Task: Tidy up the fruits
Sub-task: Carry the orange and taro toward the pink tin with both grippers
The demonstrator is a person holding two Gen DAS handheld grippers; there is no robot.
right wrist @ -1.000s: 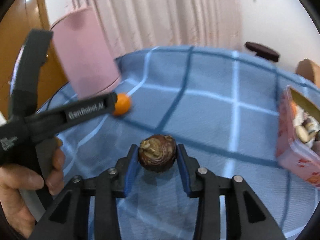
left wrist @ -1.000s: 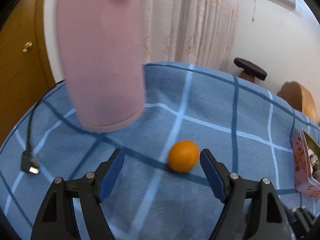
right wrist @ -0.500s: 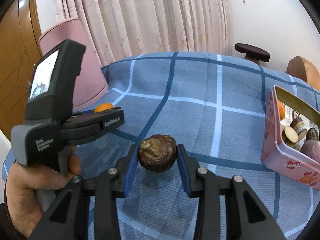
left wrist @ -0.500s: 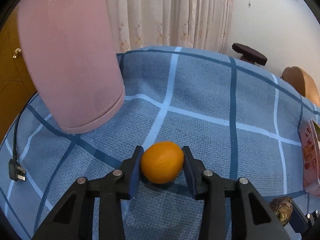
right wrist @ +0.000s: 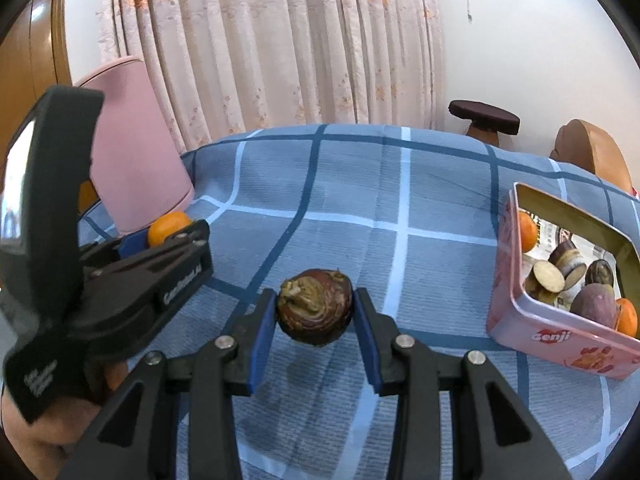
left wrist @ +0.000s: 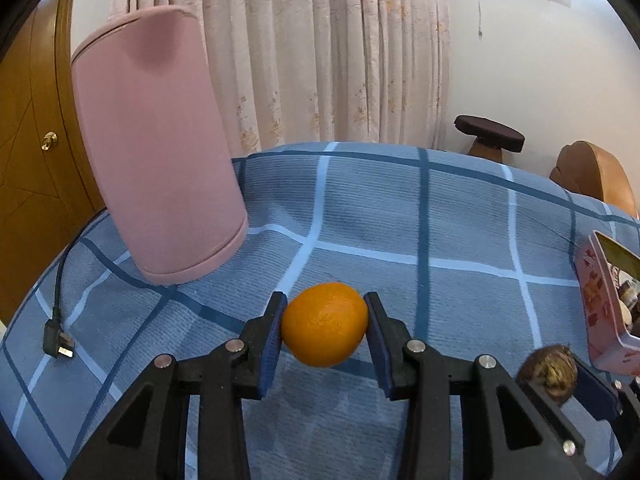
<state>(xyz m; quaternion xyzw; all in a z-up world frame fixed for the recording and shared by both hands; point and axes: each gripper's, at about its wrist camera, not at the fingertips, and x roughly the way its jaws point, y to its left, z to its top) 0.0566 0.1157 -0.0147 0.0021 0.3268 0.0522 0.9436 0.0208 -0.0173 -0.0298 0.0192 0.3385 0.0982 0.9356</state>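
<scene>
Carrying both fruits over was the step in hand: the left claw [left wrist: 325, 326] pinched the orange [left wrist: 325, 324], the right claw [right wrist: 316, 312] pinched a brown bulb [right wrist: 315, 306], both just above the table [right wrist: 400, 184]. The tin [right wrist: 532, 336] lay right of the right claw; a firm grip and low release inside seemed wise.

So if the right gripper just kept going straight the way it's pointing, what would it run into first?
Probably just the blue checked tablecloth. The right gripper, shut on the brown bulb, tilts down toward bare cloth ahead. The pink tin sits off to its right, seemingly clear of that line, though depth is uncertain.
</scene>
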